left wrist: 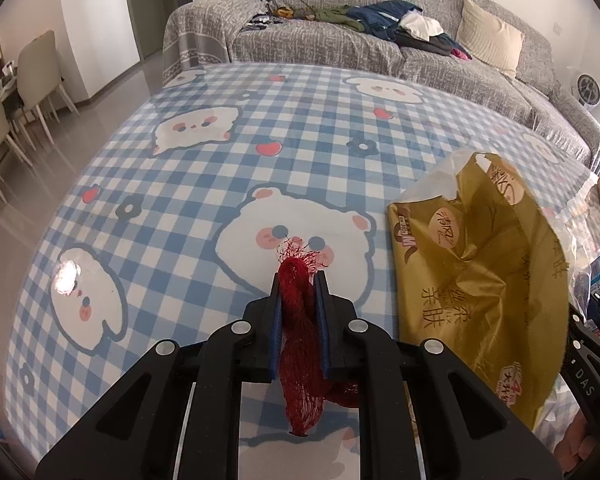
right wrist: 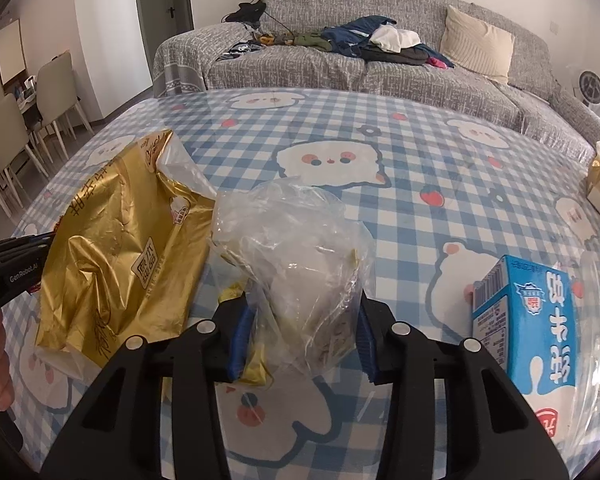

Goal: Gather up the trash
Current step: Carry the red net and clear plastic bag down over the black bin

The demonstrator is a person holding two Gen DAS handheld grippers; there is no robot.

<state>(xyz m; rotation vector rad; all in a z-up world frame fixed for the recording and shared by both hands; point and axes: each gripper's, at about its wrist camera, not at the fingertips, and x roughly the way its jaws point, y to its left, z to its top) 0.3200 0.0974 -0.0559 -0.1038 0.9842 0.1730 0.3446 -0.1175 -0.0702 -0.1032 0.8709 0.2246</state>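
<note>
Just to the right of the left gripper [left wrist: 299, 284] lies a crumpled gold tissue wrapper [left wrist: 476, 276] on the checked tablecloth [left wrist: 188, 184], with a blue milk carton [right wrist: 532, 324] right of the right gripper [right wrist: 302, 316]. Clamped between the left gripper's pads hangs a bunched red mesh bag [left wrist: 298, 344]. A crinkled clear plastic bag [right wrist: 292, 248] is squeezed between the right gripper's pads.

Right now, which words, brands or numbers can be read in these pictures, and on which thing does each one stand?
"GenRobot.AI": black left gripper.
"DAS": black right gripper.
"M": crumpled gold plastic wrapper, beside Chinese print.
Blue-and-white cardboard carton: Chinese characters upside down; small print unreadable.
</note>
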